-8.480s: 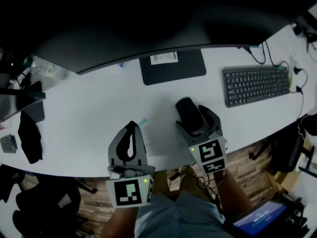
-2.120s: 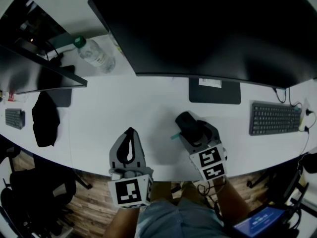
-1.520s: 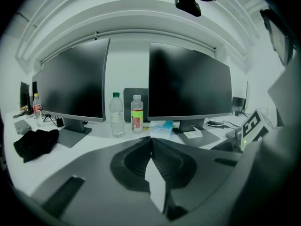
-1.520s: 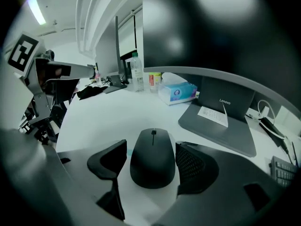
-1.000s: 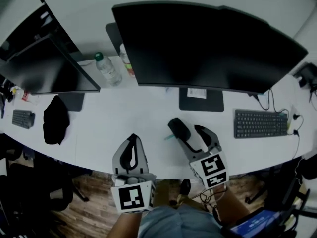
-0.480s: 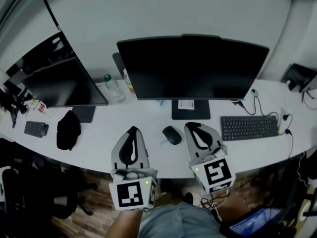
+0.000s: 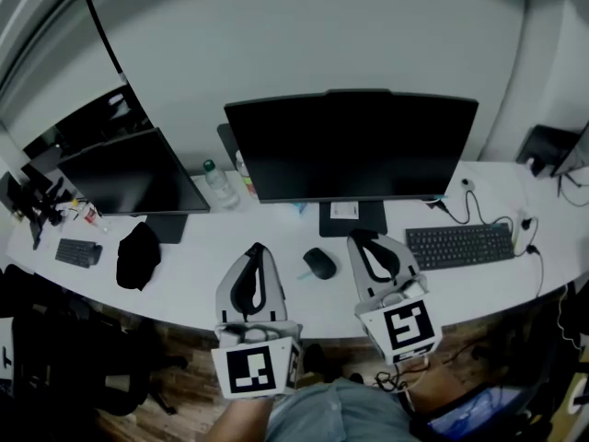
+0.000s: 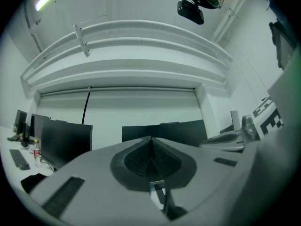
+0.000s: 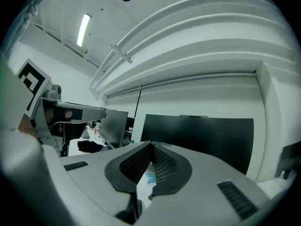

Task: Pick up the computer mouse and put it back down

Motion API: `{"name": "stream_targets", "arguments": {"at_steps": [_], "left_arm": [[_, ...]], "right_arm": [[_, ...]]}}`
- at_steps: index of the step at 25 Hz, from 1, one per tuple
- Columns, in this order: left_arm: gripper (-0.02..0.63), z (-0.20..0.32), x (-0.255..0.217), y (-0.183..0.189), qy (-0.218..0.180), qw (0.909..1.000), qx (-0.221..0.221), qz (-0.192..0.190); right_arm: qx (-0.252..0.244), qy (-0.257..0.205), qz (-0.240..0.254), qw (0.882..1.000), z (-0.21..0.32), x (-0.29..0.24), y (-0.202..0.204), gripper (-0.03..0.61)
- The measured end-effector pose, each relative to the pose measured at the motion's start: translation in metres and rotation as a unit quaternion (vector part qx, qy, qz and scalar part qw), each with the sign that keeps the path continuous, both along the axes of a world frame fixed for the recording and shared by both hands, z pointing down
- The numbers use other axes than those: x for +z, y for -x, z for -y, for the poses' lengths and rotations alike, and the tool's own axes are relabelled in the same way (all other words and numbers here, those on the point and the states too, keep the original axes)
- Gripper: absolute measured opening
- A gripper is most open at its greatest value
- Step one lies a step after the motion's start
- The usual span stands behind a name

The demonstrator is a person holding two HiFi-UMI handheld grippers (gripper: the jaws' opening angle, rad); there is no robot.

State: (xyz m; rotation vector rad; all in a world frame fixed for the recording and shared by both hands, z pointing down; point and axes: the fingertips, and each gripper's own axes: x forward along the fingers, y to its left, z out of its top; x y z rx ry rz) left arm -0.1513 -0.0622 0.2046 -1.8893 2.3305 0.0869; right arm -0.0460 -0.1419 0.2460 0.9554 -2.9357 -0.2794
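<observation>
**Desk:** Where does the mouse stand right now?

**Operator:** From the head view I see the computer mouse [image 7: 319,263] lying flat on the white desk [image 7: 198,258], in front of the foot of the big monitor [image 7: 351,145]. It sits between my two grippers, apart from both, with nothing touching it.

**Desk:** And the grippers themselves?

**Operator:** My left gripper [image 7: 257,248] has its jaws brought fully together. In the left gripper view the ribbed pads meet at the tip with nothing caught between them. My right gripper [image 7: 360,238] is the same — pads pressed tip to tip and empty. Both gripper views look out level at the monitors and the wall rather than down at the desk, so I judge that I'm holding both up off the surface.

**Desk:** So is the job done or not?

**Operator:** The mouse is down, upright and free, which is how the finished task should look. The catch is that an untouched mouse would look just the same, and these views alone don't settle which it is. If the lift is already behind me, nothing is left to do. If not, everything is — opening the right jaws, coming down around the mouse, raising it and setting it back.
</observation>
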Motion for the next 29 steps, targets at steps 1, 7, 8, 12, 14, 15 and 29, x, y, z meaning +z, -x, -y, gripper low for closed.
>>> {"name": "stream_targets", "arguments": {"at_steps": [1, 7, 8, 12, 14, 15, 29], "left_arm": [[0.005, -0.001, 0.001, -0.002, 0.002, 1.0000, 0.002, -0.002], [0.005, -0.006, 0.001, -0.006, 0.003, 1.0000, 0.002, 0.007], [0.005, -0.006, 0.001, -0.007, 0.005, 1.0000, 0.002, 0.005], [0.005, -0.008, 0.004, -0.011, 0.008, 0.9999, 0.007, -0.001], [0.005, -0.007, 0.004, -0.012, 0.009, 0.9999, 0.010, -0.002], [0.006, -0.007, 0.004, -0.012, 0.009, 0.9999, 0.011, -0.002], [0.005, -0.006, 0.007, -0.018, 0.011, 0.9999, 0.010, 0.001]], "right_arm": [[0.000, 0.001, 0.001, 1.000, -0.001, -0.001, -0.001, 0.014], [-0.007, -0.004, 0.011, 1.000, -0.009, -0.008, -0.002, 0.014], [-0.008, -0.003, 0.012, 1.000, -0.010, -0.008, -0.002, 0.014], [-0.011, -0.002, 0.013, 1.000, -0.011, -0.008, -0.002, 0.014], [-0.013, -0.002, 0.013, 1.000, -0.012, -0.008, 0.000, 0.014], [-0.014, -0.001, 0.013, 1.000, -0.012, -0.009, 0.000, 0.014], [-0.014, 0.003, 0.014, 1.000, -0.009, -0.006, -0.004, 0.014]]}}
